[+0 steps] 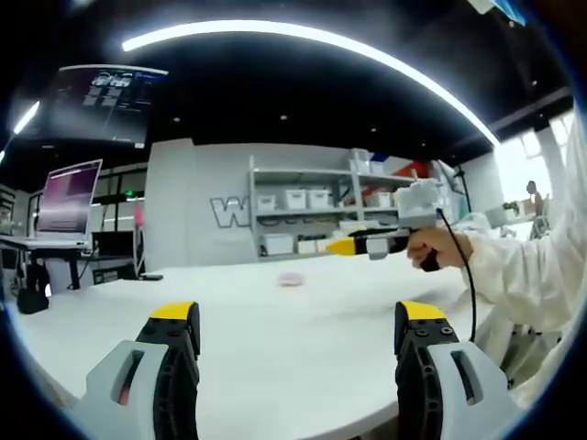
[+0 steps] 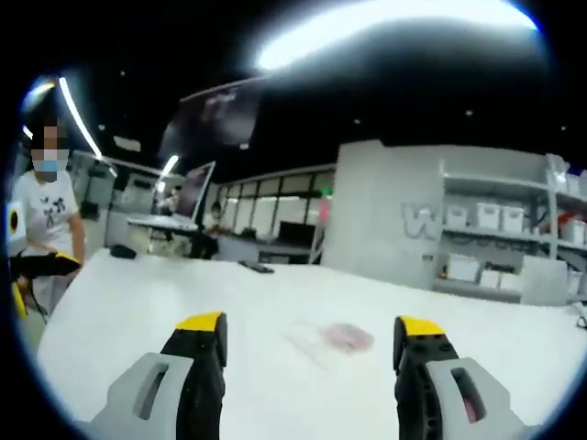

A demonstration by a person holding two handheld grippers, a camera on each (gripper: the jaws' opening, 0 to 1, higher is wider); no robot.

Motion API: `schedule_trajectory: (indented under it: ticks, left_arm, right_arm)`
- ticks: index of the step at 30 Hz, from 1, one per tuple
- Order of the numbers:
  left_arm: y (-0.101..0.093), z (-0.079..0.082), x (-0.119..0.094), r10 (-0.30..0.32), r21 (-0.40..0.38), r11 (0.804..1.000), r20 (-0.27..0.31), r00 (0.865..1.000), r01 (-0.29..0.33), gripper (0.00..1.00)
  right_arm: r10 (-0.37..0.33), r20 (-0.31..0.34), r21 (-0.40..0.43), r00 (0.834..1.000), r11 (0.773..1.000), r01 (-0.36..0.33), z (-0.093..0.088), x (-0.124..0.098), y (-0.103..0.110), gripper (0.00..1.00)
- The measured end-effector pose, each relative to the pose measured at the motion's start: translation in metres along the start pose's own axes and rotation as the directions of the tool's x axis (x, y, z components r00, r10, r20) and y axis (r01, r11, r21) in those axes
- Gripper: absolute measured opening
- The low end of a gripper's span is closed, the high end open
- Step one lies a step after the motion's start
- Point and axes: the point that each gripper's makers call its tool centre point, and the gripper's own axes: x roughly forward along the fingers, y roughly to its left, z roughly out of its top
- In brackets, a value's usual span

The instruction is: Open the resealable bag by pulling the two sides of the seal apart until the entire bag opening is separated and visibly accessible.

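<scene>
Left gripper view: we see the left gripper [image 1: 298, 344] with its grey, yellow-tipped jaws spread wide, nothing between them, above a smooth white desk [image 1: 275, 339]. The resealable bag [image 1: 291, 279] lies flat far out on the desk, a small pale shape with a pinkish patch, apart from both jaws, with bare surface on all sides. The right gripper [image 1: 341, 246] enters from the right, held in a hand [image 1: 440, 247]; we cannot tell its jaw spacing here. The desk's curved near edge runs beneath the jaws.

Right gripper view: the right gripper [image 2: 312, 353] has jaws wide apart and empty. The bag [image 2: 335, 337], translucent and thin, lies between and beyond them. A person [image 2: 46, 220] stands at the desk's [image 2: 138, 312] left edge; shelving [image 2: 504, 247] with white bins backs the far side.
</scene>
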Motion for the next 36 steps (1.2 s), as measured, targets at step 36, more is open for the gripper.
schedule_trajectory:
  ticks: [36]
  left_arm:
    - [0.003, 0.0, -0.003, 0.009, -0.009, 1.0, 0.006, 1.0, -0.009, 0.87]
  right_arm:
    - [0.0, 0.018, 0.113, 1.0, 0.994, -0.002, -0.001, -0.022, 0.002, 0.69]
